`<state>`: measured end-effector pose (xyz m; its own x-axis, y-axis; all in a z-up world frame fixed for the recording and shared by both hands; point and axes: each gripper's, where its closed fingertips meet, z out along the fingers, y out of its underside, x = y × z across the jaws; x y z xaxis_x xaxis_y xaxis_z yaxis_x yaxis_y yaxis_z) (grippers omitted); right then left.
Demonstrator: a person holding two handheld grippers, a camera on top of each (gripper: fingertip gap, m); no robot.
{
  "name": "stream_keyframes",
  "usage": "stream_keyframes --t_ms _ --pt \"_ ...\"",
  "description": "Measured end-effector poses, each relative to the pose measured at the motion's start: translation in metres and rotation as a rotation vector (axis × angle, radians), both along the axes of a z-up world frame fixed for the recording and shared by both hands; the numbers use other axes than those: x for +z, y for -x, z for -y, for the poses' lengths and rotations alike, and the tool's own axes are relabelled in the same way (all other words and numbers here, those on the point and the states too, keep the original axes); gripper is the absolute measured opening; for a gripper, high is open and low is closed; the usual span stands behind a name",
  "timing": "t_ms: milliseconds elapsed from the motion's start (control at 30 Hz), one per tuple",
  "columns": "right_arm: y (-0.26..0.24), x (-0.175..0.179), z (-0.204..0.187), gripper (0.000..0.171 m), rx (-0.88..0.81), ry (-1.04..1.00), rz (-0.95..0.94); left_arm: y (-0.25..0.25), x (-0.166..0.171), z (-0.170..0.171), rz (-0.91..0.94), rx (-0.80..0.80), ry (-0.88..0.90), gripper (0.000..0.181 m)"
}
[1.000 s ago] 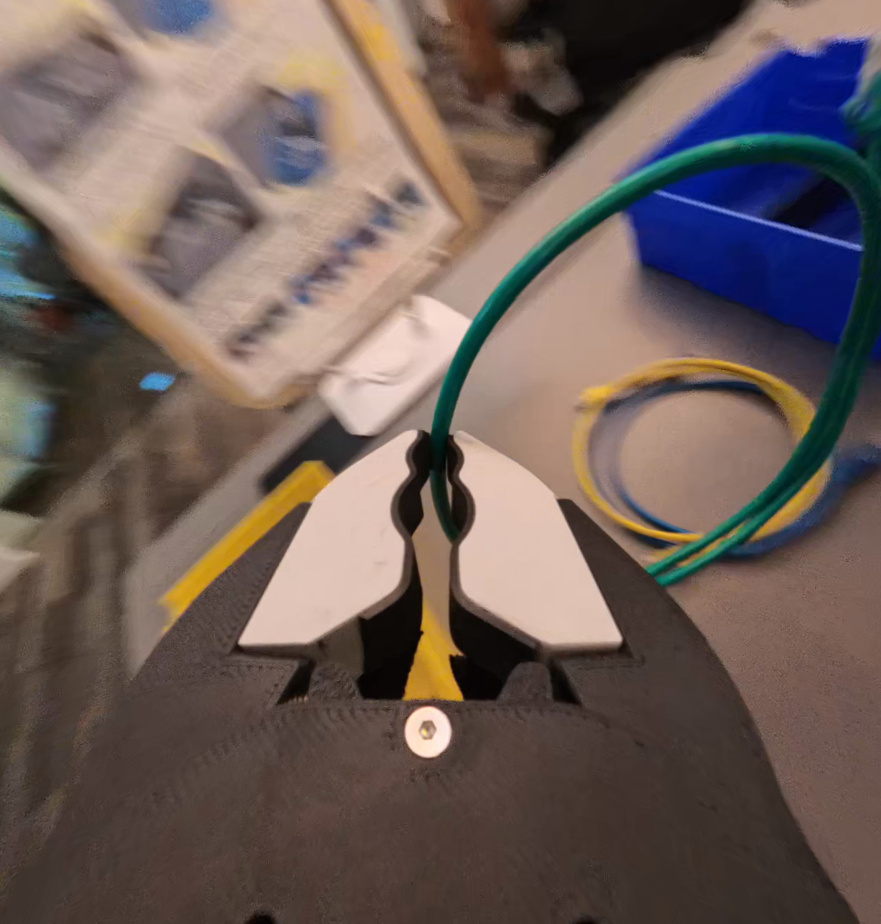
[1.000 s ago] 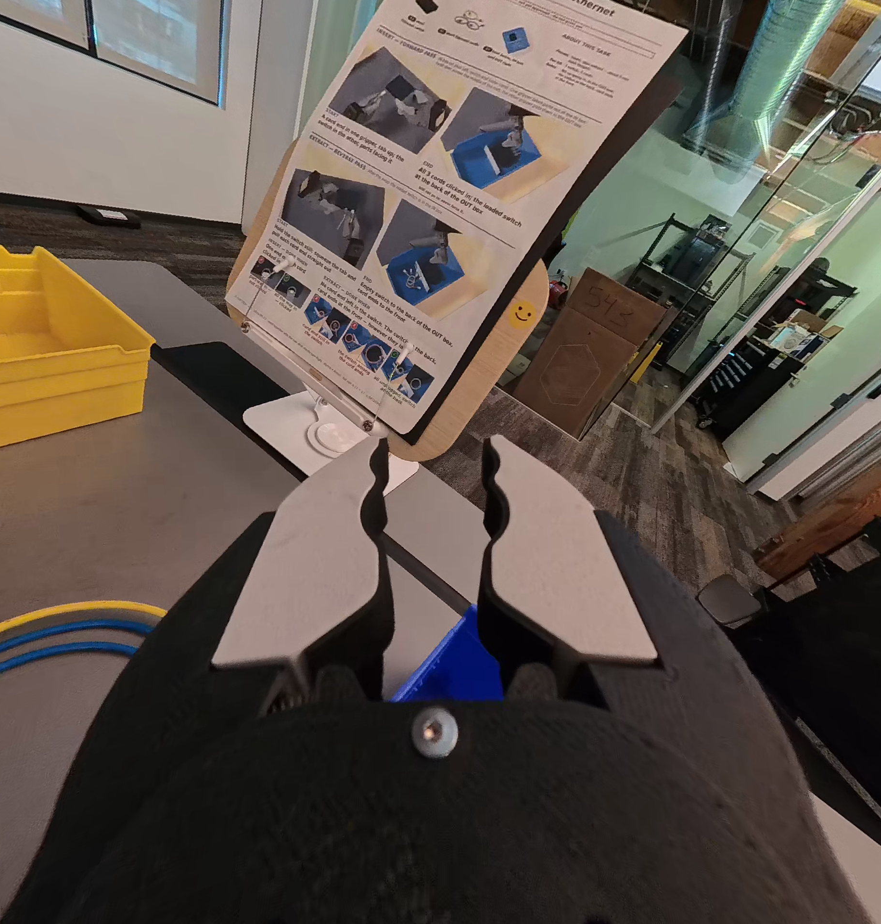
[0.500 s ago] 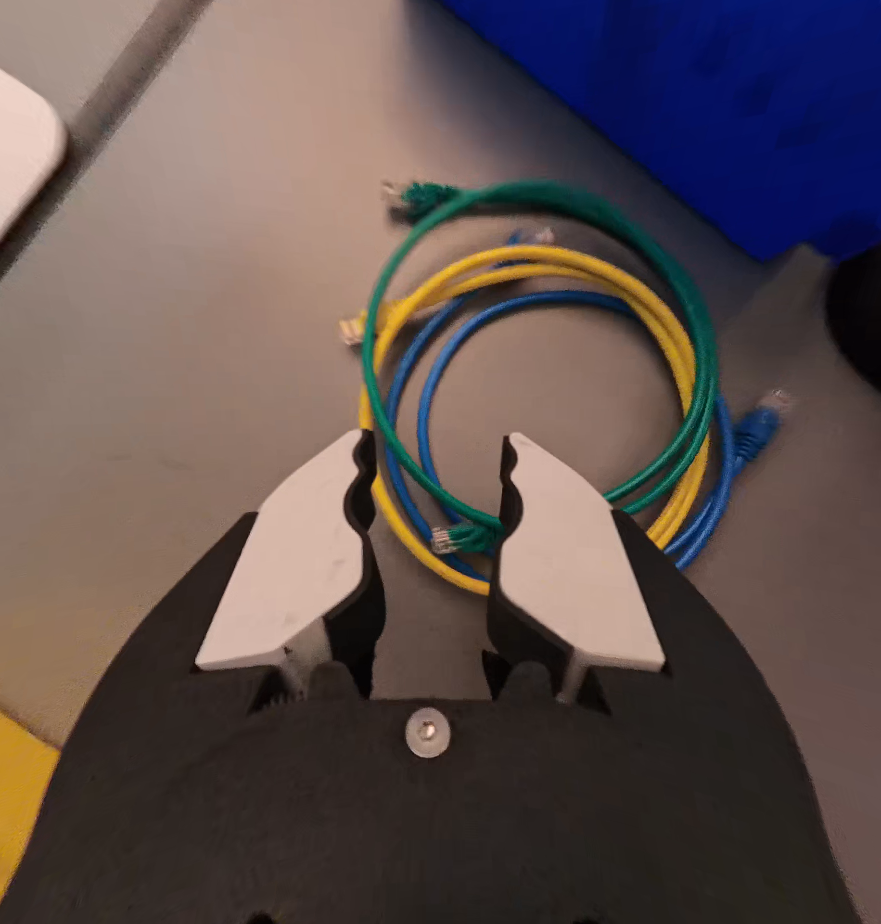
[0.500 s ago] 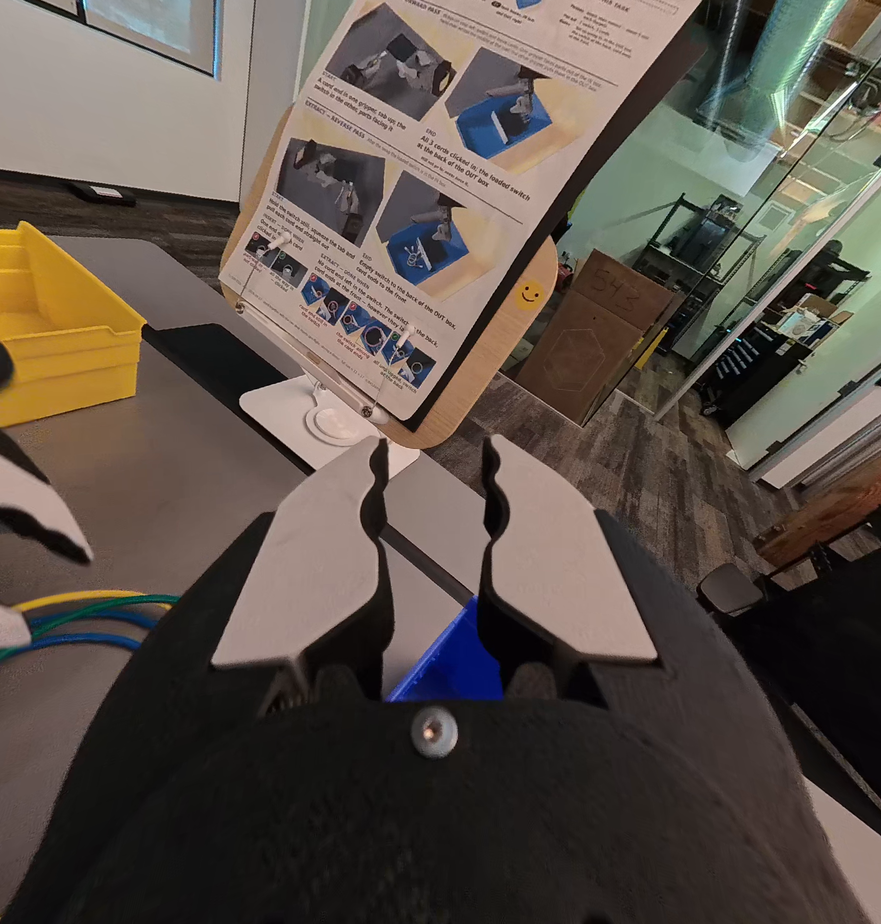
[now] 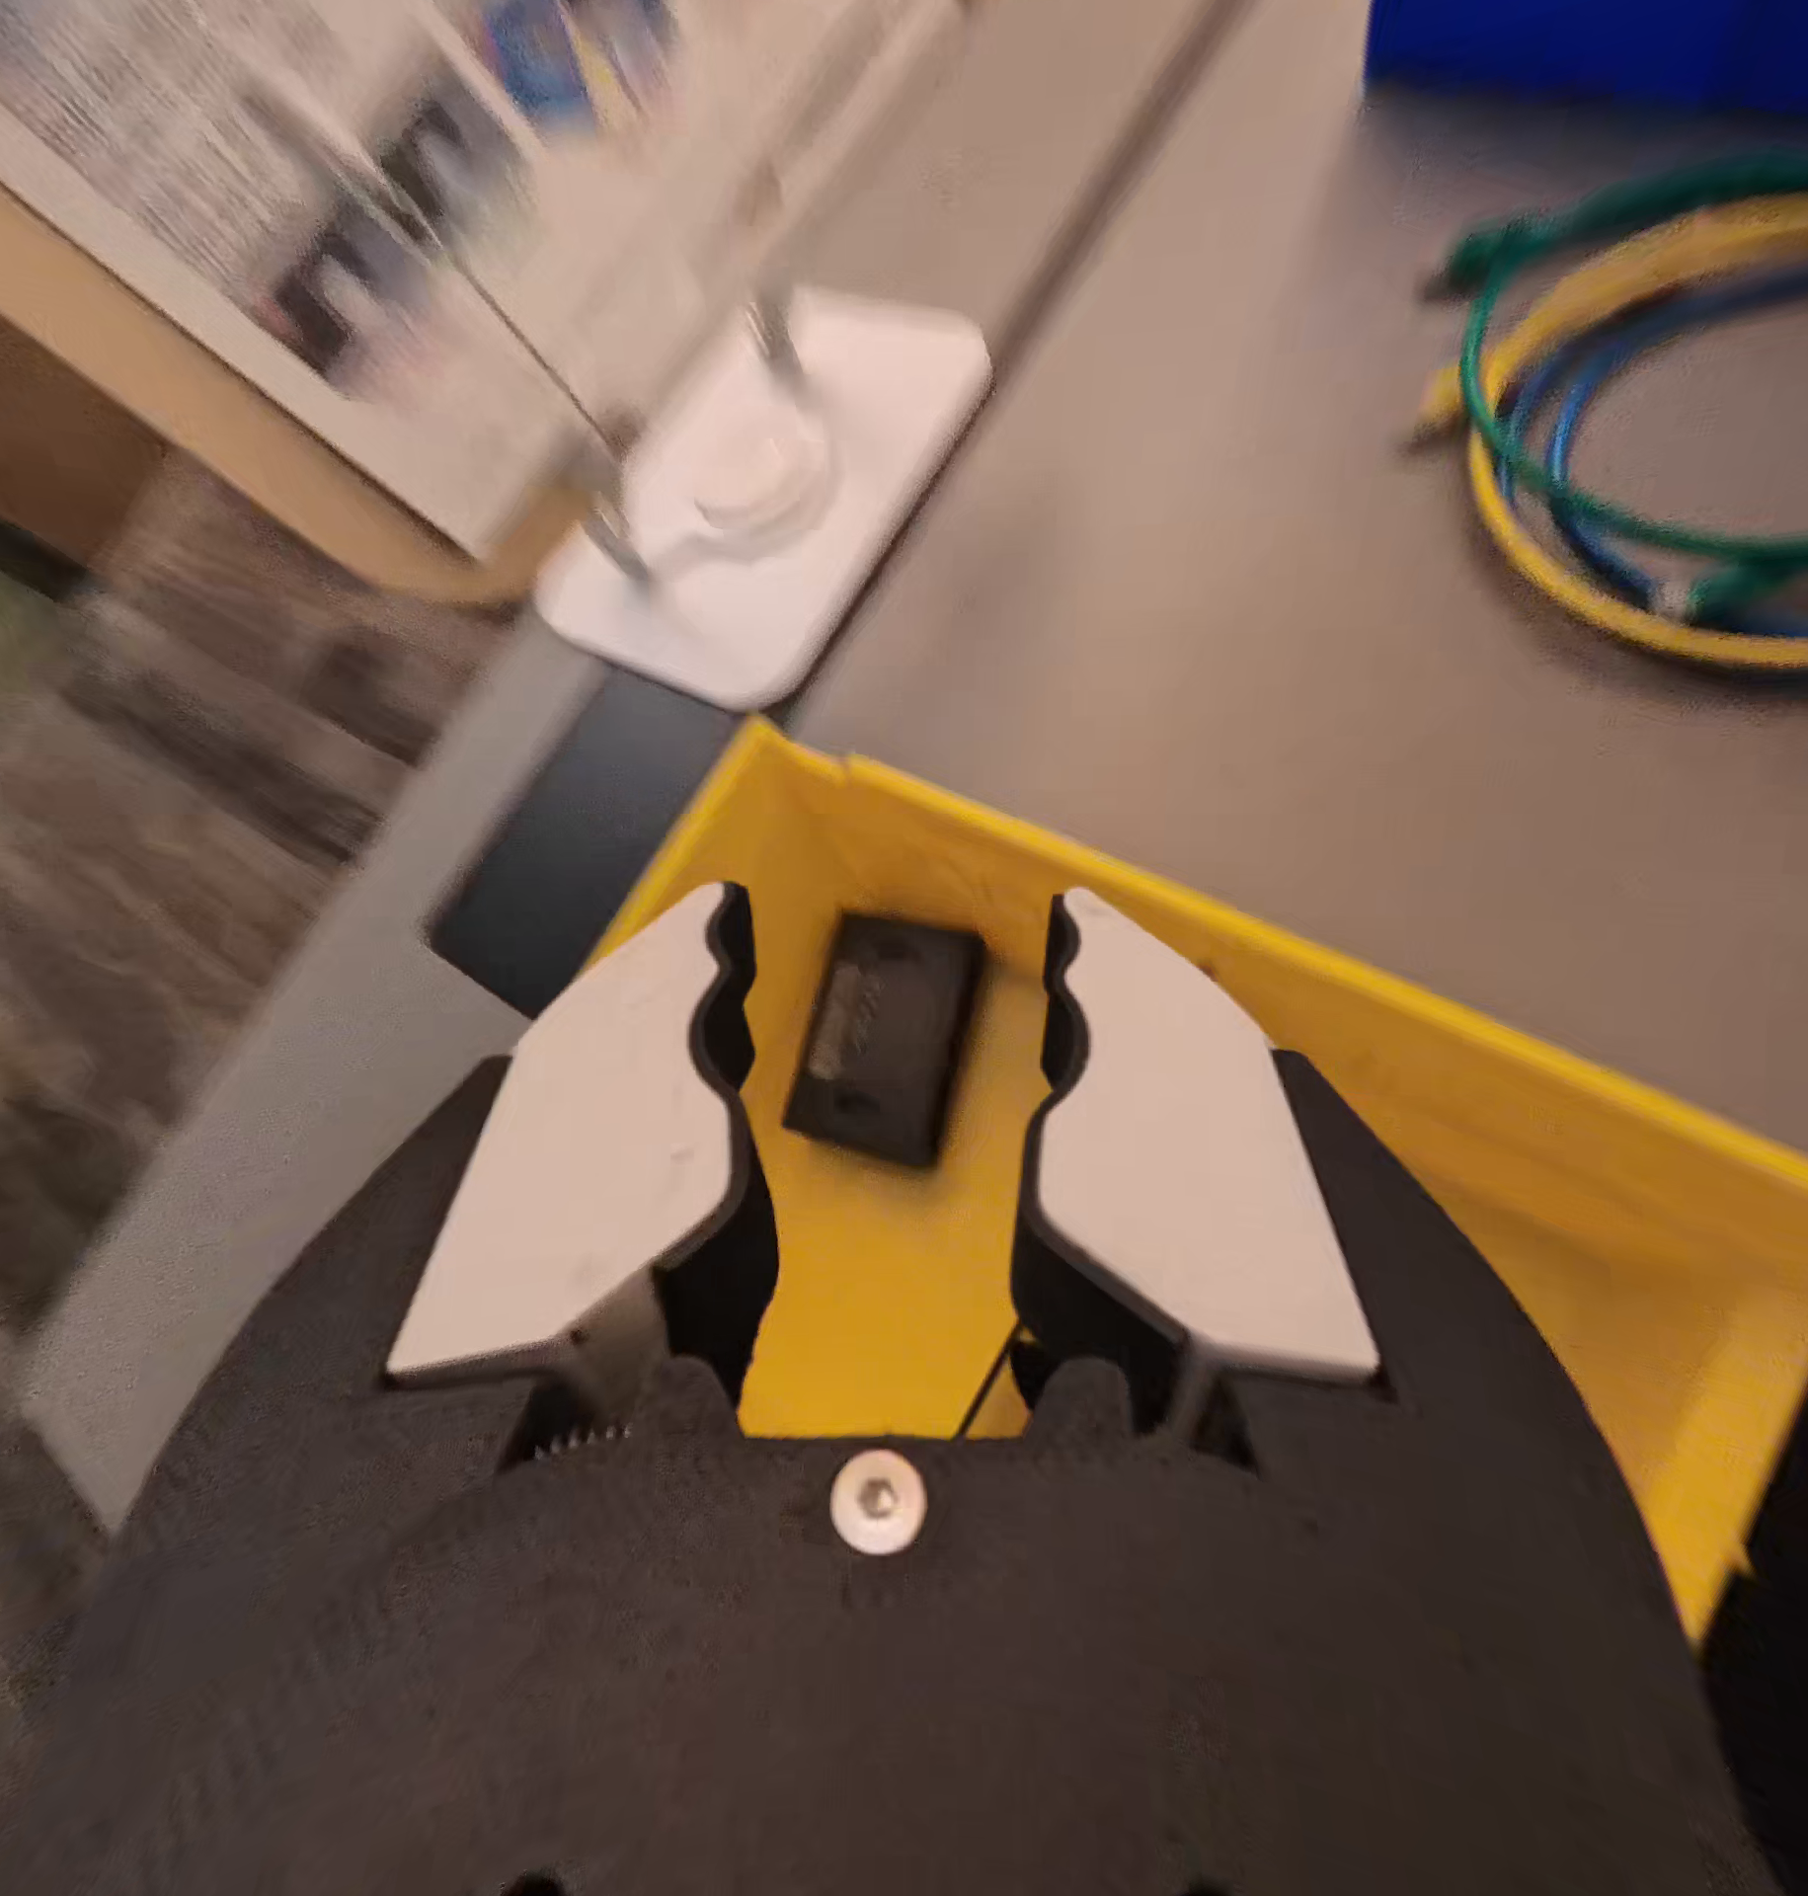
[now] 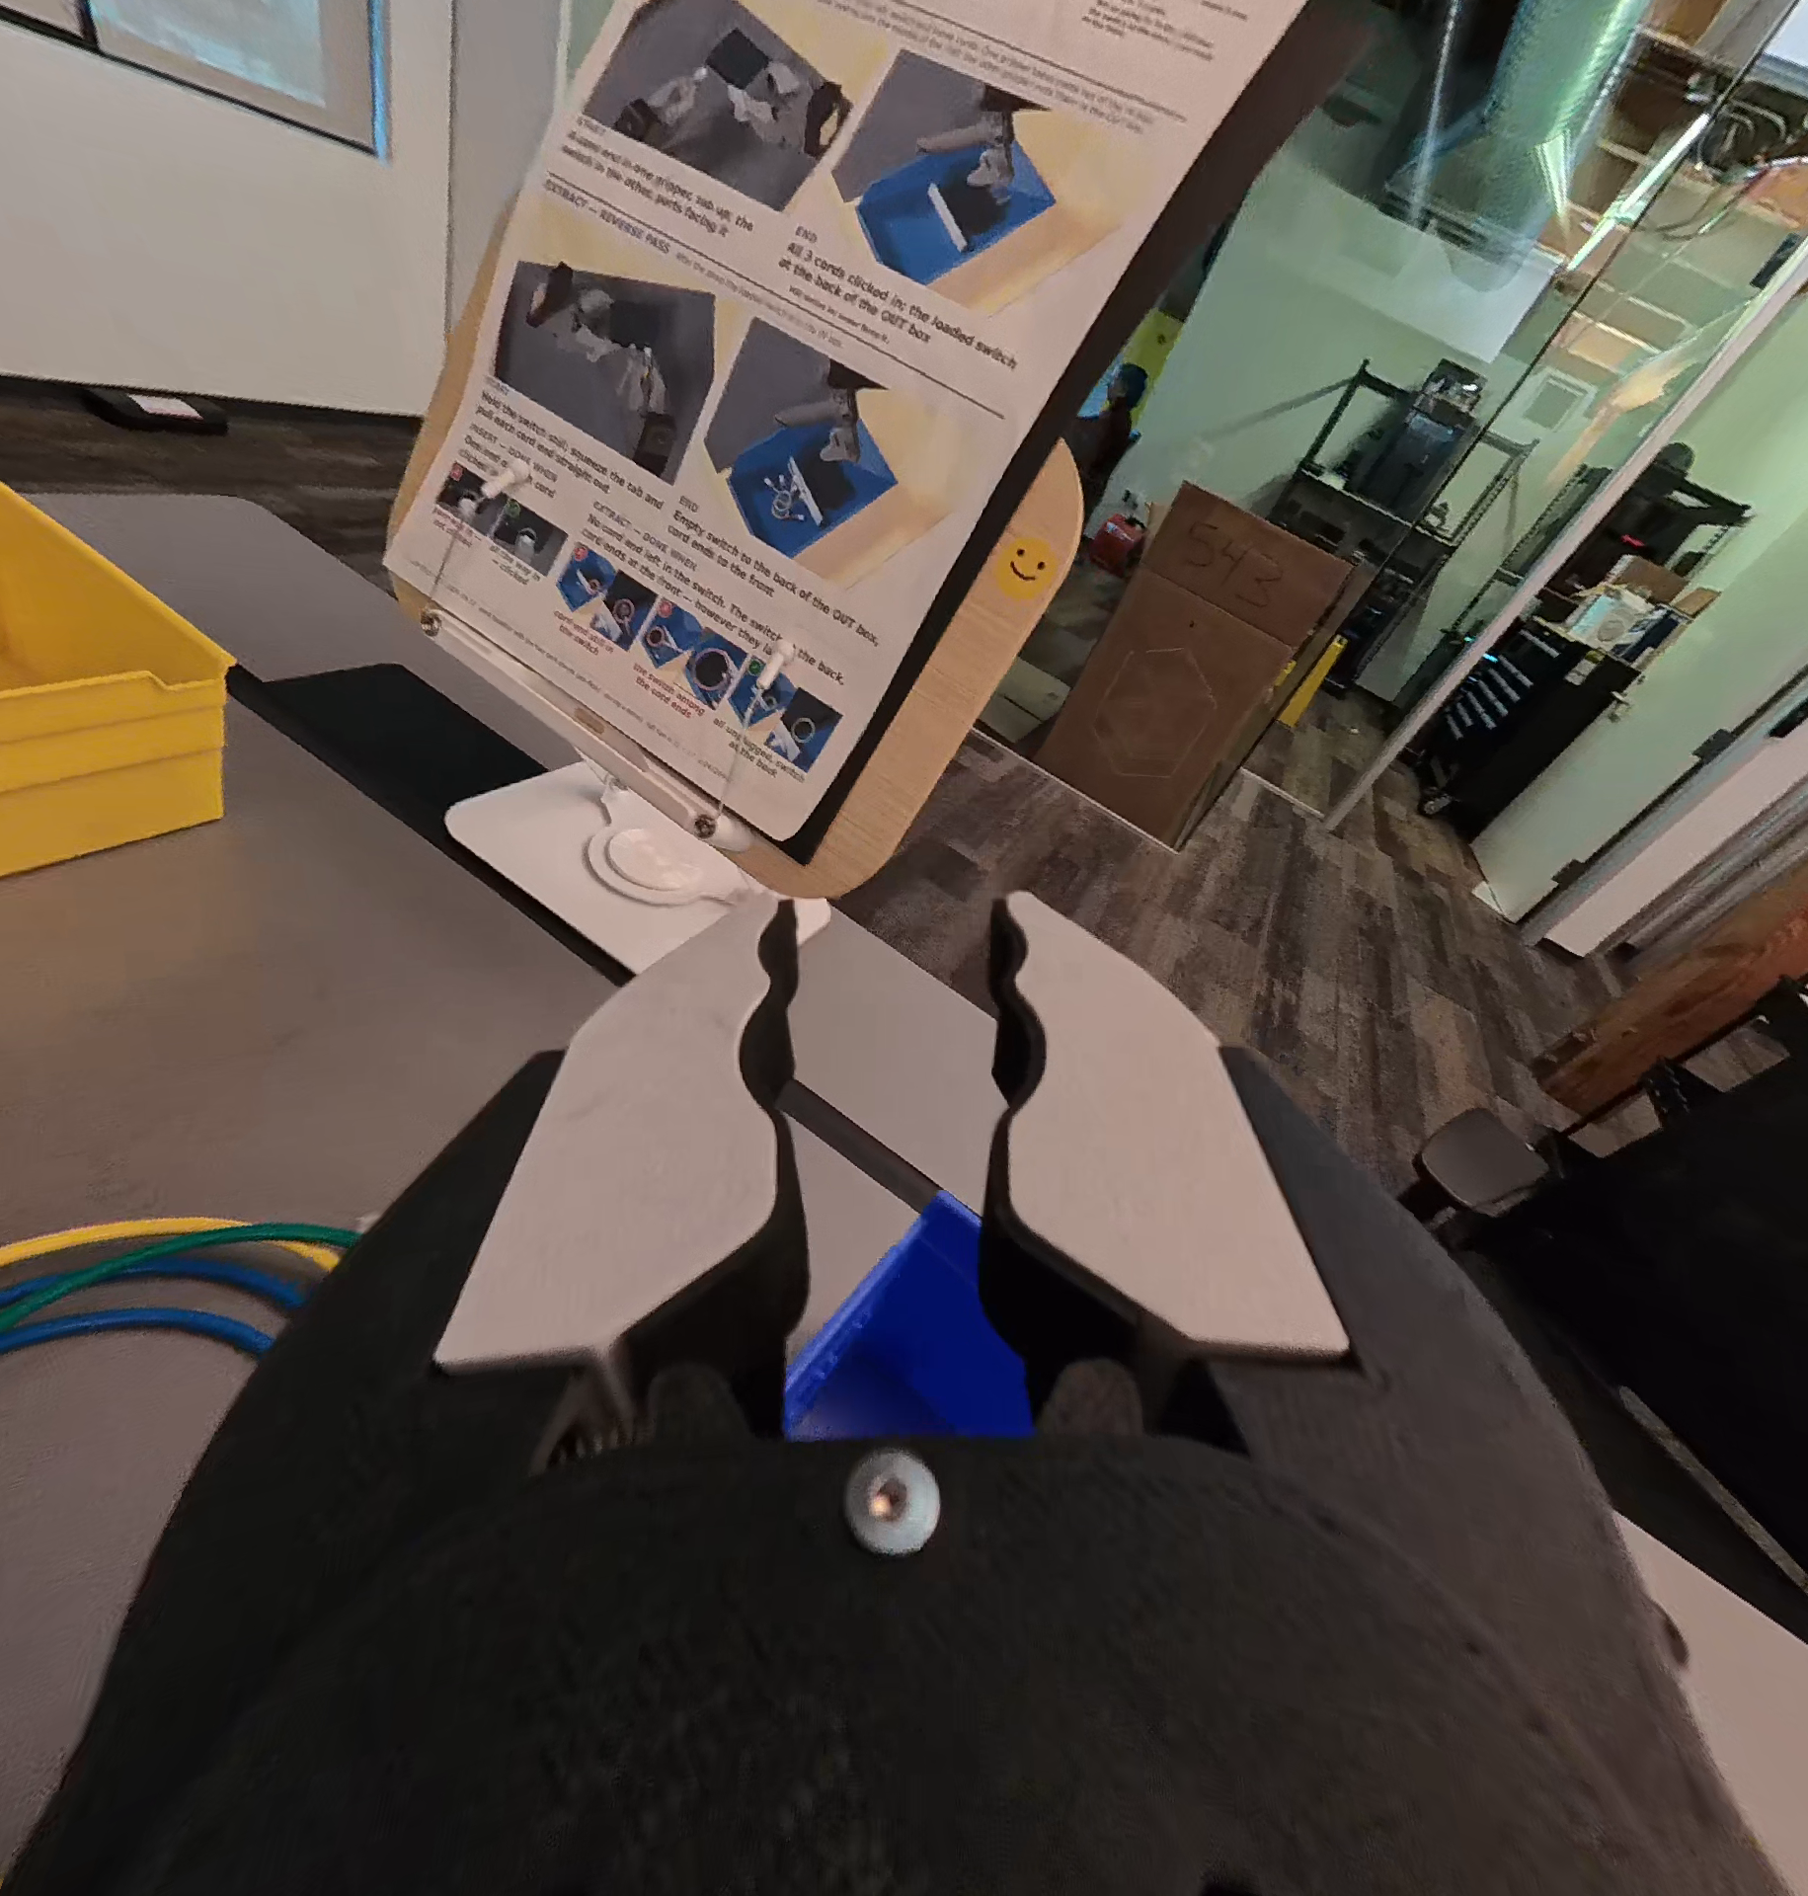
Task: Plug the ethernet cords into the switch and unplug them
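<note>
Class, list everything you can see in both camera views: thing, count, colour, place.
switch: one, black, inside the yellow bin
yellow bin: one, on the table's left
cords: three, green, yellow, blue, coiled on the table
blue bin: one, under the right gripper
table: one, grey
instruction sheet: one, printed, on a wooden board
stand: one, white, at the table edge
left gripper: open, over the switch
right gripper: open, empty

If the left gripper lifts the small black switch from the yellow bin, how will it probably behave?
The switch looks like a rigid flat box, so it probably stays stiff and will not roll. Its smooth case might slip between the open left gripper fingers. It seems small, likely light.
</note>
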<state>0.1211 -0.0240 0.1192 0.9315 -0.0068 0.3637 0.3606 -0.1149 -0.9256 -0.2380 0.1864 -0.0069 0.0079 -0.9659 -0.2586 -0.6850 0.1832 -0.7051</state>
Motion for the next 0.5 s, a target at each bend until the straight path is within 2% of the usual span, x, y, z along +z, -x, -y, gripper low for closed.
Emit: stream_keyframes --t_ms 33,100,200,500 --pt "-0.003 -0.001 0.000 0.037 -0.017 0.007 0.007 0.004 -0.018 -0.003 -0.092 -0.024 0.048 0.049" --pt "-0.007 -0.004 -0.001 0.037 -0.034 0.017 0.013 0.010 -0.048 -0.011 -0.237 -0.068 0.083 0.058" --pt "-0.008 -0.009 -0.005 0.037 -0.045 0.039 0.024 0.016 -0.083 -0.027 -0.409 -0.101 0.038 0.064" --pt "-0.011 -0.031 -0.021 0.037 -0.093 0.129 0.091 0.022 -0.141 -0.050 -0.637 -0.204 -0.043 0.081"
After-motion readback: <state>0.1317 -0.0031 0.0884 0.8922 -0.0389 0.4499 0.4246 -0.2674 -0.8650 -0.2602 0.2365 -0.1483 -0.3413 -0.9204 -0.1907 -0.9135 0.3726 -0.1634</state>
